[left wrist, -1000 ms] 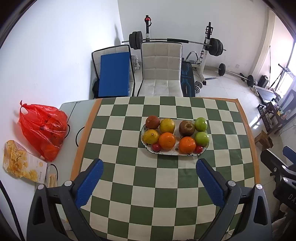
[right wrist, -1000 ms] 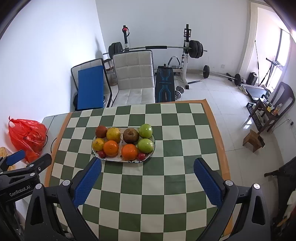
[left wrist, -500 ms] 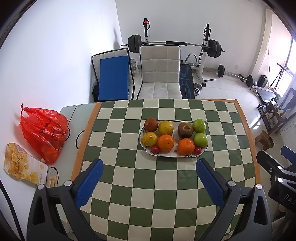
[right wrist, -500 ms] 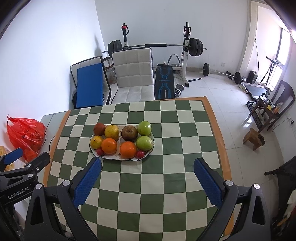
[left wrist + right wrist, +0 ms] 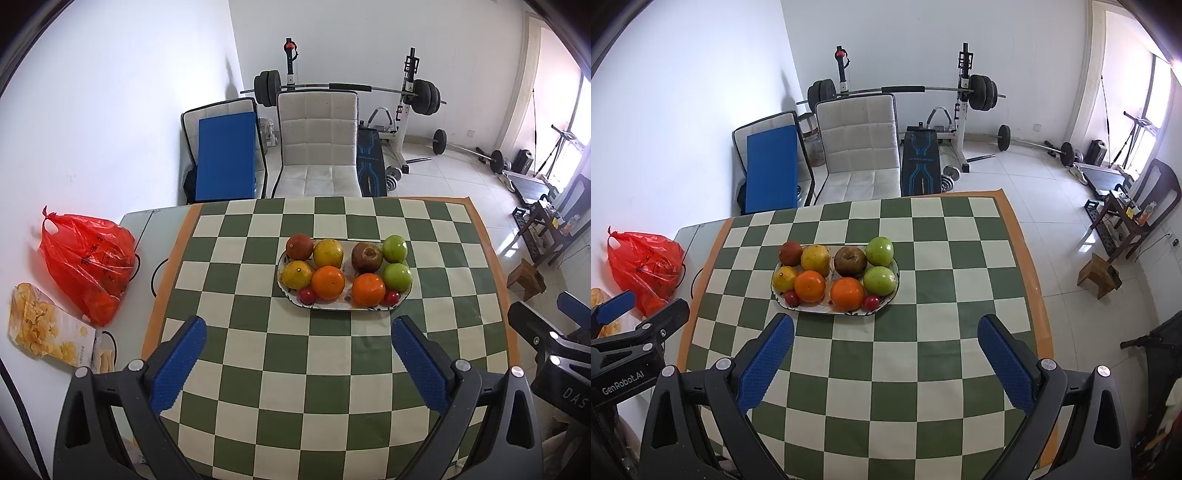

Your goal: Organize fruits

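- Left wrist view: the left hand-held gripper [image 5: 295, 354] hangs released and empty, its ribbed blue pads spread wide over the checkered cloth of the desk [image 5: 332, 369], short of the plate [image 5: 332, 305]. The oval plate carries the fruits [image 5: 328, 282] in two tidy rows, probably sorted by kind: smooth green apples on the side farthest from the red bag [image 5: 86, 258].
- Right wrist view: the right hand-held gripper [image 5: 885, 350] is likewise spread and empty, near the plate's [image 5: 827, 311] front rim; round oranges [image 5: 847, 293] sit frontmost, glossy and easy to pinch.
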Motion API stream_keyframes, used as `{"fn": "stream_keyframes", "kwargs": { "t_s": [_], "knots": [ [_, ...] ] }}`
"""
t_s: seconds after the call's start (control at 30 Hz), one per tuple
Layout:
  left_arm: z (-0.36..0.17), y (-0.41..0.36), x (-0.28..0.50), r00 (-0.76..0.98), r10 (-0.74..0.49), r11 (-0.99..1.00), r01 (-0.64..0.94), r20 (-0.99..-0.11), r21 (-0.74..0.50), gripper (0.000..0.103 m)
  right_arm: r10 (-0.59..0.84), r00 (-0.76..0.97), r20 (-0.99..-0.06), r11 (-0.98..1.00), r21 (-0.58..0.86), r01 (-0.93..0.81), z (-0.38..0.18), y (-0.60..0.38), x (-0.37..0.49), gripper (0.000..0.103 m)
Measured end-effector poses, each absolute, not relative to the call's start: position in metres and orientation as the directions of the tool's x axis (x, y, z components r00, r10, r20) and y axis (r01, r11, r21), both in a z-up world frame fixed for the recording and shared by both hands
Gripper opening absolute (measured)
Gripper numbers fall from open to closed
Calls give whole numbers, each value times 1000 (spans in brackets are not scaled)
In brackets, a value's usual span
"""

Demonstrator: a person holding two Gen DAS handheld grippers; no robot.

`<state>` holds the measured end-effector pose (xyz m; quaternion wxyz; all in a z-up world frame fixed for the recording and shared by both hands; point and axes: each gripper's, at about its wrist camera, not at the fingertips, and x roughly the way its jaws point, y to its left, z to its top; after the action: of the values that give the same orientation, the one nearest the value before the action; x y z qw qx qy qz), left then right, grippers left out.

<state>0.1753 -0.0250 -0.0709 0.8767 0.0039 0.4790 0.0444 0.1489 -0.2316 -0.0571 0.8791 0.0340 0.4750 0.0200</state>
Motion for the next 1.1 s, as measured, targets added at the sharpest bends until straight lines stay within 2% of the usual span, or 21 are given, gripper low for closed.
{"fn": "stream_keyframes", "kwargs": {
  "t_s": [1.1],
  "knots": [
    [-64,-25,175,571,76,997,-65,-818,48,103,65,563,-824,997,76,-3,-42,-233,146,102]
  ]
}}
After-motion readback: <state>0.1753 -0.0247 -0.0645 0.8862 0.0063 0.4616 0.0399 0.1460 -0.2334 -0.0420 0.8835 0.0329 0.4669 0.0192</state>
